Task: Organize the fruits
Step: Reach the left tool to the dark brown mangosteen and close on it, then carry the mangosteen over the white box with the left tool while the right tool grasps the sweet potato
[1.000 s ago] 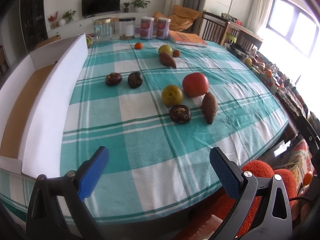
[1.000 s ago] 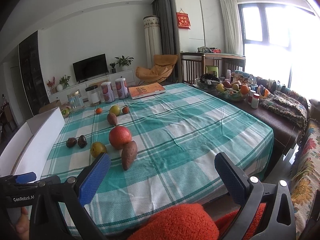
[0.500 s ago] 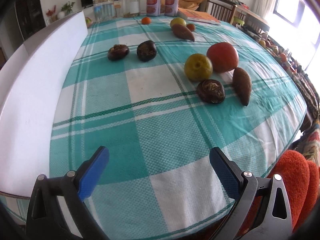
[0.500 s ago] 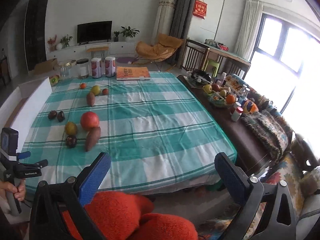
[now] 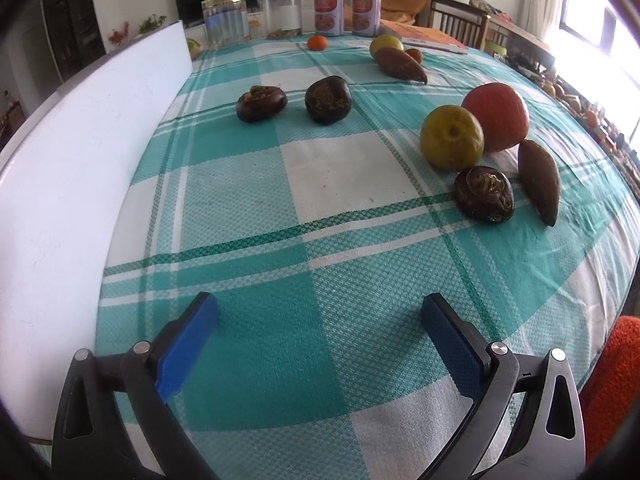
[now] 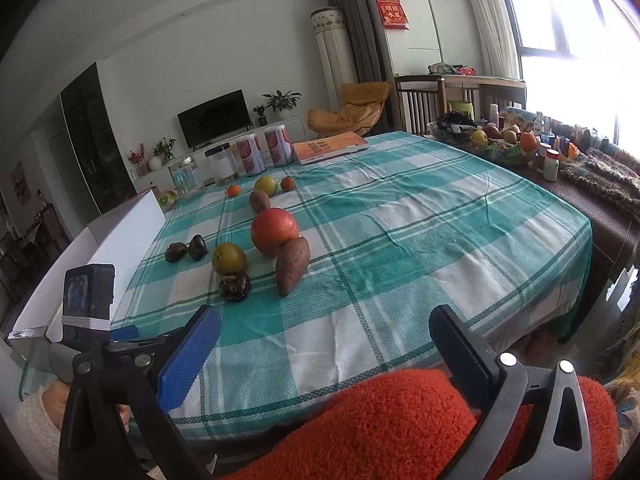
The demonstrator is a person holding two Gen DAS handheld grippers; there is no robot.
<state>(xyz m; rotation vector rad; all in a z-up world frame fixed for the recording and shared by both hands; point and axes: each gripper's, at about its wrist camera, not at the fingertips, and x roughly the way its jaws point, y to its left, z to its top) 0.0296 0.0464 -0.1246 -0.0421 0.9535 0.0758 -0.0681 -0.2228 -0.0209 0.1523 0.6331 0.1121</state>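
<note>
- Fruit, nearest piece: dark wrinkled fruit (image 5: 484,194), centre-right of the left wrist view, lying on the checked tablecloth (image 5: 312,240); up and to the right of the left gripper (image 5: 320,314), off its centre line.
- Sweet potato (image 5: 538,180), just beside that dark fruit at its right; long axis runs from upper left to lower right in frame, pointed end toward the lower right.
- Yellow-green fruit (image 5: 451,137) and red-orange fruit (image 5: 496,117), directly behind, apparently touching one another.
- Two more dark fruits (image 5: 262,103), upper centre of frame, near the white box wall (image 5: 80,184) that fills the left edge.
- Left gripper: jaws spread wide, nothing between them, low over the cloth; by my reading the nearer tool to the fruit cluster.
- Right gripper (image 6: 324,334): jaws spread, empty, held back off the table edge above an orange fuzzy sleeve (image 6: 400,420); fruit cluster sits at centre-left of its view, well apart.
- Judgement: the reach falls to the left gripper, which needs a swing to frame right before closing.
</note>
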